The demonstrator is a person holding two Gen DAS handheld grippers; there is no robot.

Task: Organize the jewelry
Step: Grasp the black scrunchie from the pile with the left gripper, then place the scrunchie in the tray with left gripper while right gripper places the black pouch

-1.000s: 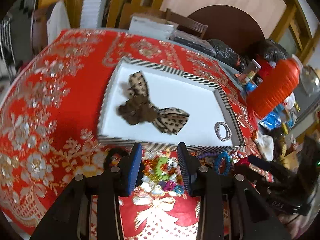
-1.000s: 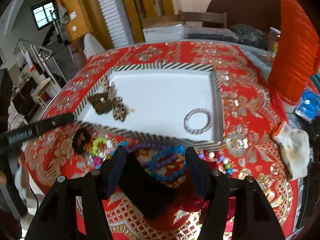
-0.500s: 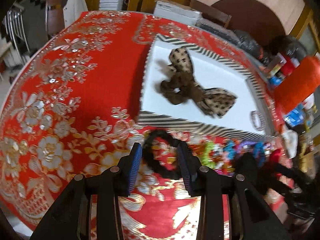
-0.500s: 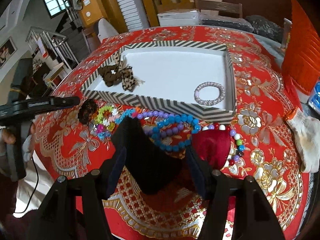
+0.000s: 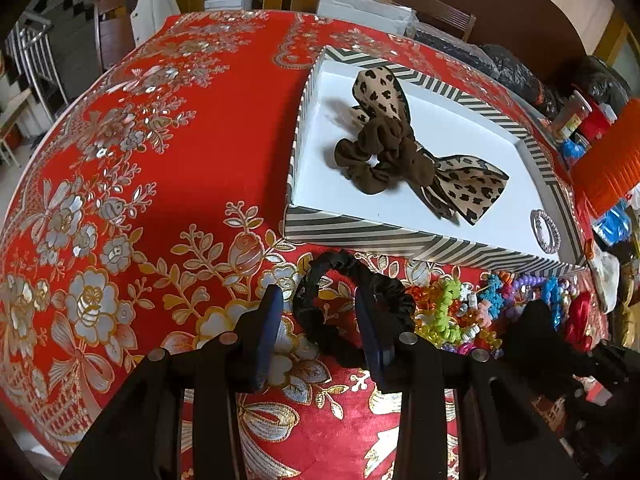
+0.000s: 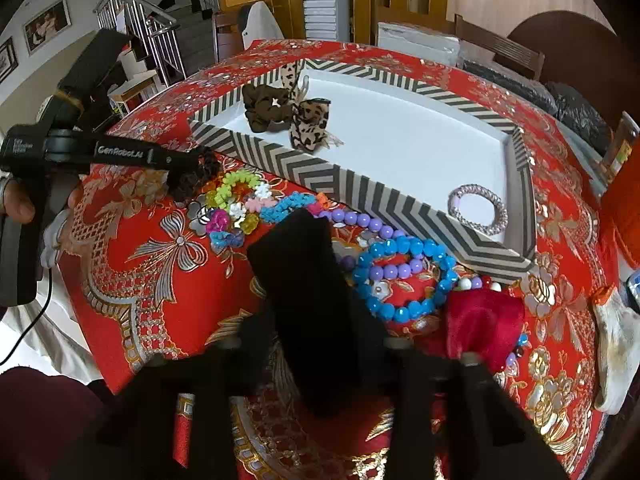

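While right tongs [image 6: 316, 264] close, black cloth [image 6: 304, 280] between.

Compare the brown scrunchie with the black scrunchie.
The brown scrunchie lies inside the striped tray, tied to a leopard-print bow; the black scrunchie lies outside on the red tablecloth, plain, between the left gripper fingers. Both are gathered fabric loops.

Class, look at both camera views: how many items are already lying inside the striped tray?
2: a brown scrunchie with leopard-print bow near the striped tray's left end, and a sparkly silver ring-shaped band in its near right corner. Nothing else shows inside.
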